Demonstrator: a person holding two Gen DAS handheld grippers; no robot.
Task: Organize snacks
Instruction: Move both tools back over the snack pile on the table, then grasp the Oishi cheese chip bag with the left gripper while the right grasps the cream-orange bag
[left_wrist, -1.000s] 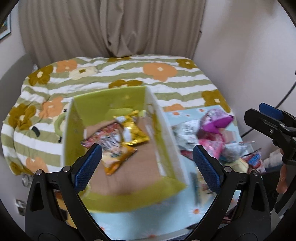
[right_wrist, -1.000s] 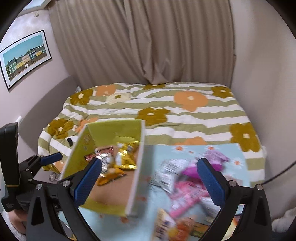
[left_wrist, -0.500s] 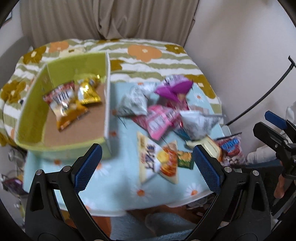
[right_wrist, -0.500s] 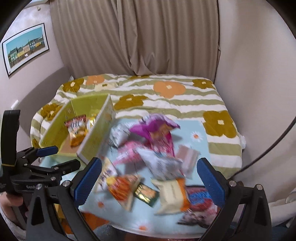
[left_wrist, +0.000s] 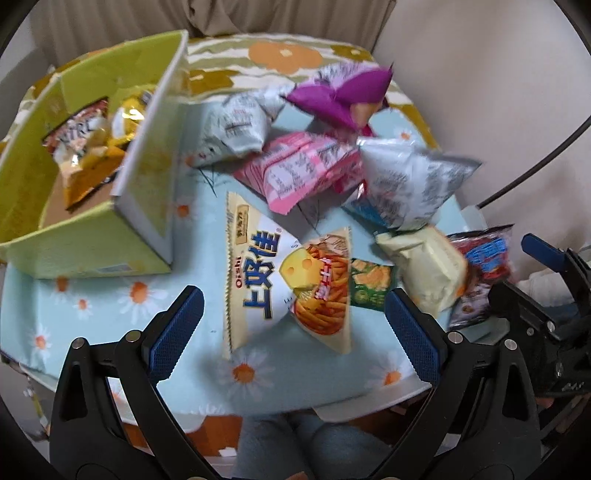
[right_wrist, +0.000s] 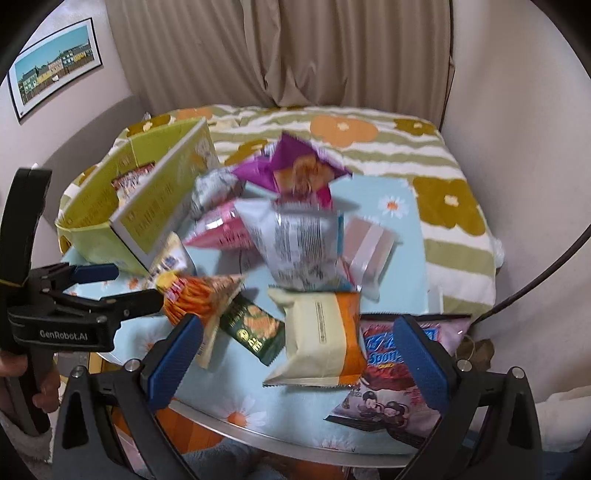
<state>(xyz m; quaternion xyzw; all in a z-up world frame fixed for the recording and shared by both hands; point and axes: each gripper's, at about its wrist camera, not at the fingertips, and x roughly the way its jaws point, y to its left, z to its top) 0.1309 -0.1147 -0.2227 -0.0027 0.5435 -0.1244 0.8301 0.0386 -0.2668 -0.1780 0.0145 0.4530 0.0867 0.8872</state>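
A pile of snack bags lies on the daisy-print tablecloth (left_wrist: 122, 325). Nearest my left gripper (left_wrist: 291, 314) is a white Oishi cheese-stick bag (left_wrist: 280, 273), just beyond the open, empty fingers. A green cardboard box (left_wrist: 85, 236) at the left holds two bags (left_wrist: 81, 140). My right gripper (right_wrist: 299, 332) is open and empty, hovering just in front of a cream-and-orange bag (right_wrist: 321, 339) and a dark green pack (right_wrist: 255, 328). Behind them sit a silver bag (right_wrist: 299, 243), a pink pack (right_wrist: 221, 232) and a purple bag (right_wrist: 295, 166). A purple sponge-snack bag (right_wrist: 391, 369) lies by the right finger.
The round table's front rim (right_wrist: 258, 439) is close below the grippers, with a person's knees under it. A bed with a flowered striped cover (right_wrist: 406, 155) stands behind the table. A dark cable (right_wrist: 546, 269) curves at the right, and curtains hang at the back.
Both views swung from the green box across to the snack pile and drew closer to the table's front. The box now sits at the left. Both grippers stayed open.
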